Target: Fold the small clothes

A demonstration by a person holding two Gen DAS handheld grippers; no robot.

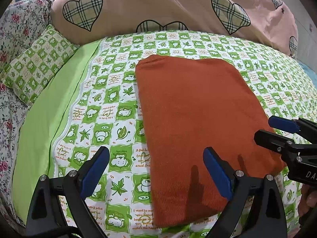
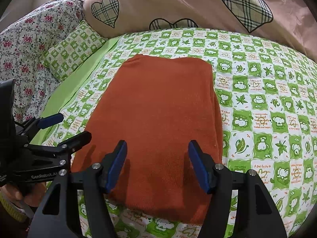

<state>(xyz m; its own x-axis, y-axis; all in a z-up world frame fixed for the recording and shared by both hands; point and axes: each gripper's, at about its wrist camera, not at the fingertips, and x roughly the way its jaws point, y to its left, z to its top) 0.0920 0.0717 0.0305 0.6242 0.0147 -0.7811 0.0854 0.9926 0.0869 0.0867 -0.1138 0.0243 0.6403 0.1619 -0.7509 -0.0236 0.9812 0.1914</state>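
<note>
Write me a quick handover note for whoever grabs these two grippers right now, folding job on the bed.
Left gripper: open, empty, over the garment's left edge.
Right gripper: open, empty, over its near end.
Rust-orange garment: flat on the green checked bedsheet, already a neat rectangle with no sleeves showing.
Done: apparently the lengthwise folds.
Left: probably one more fold, near end to far end, then set it aside.

One folded orange garment lies on the bed. Two grippers: left gripper and right gripper, with two blue-padded fingers each. One small green checked pillow, one pink heart-print duvet, one floral quilt.
</note>
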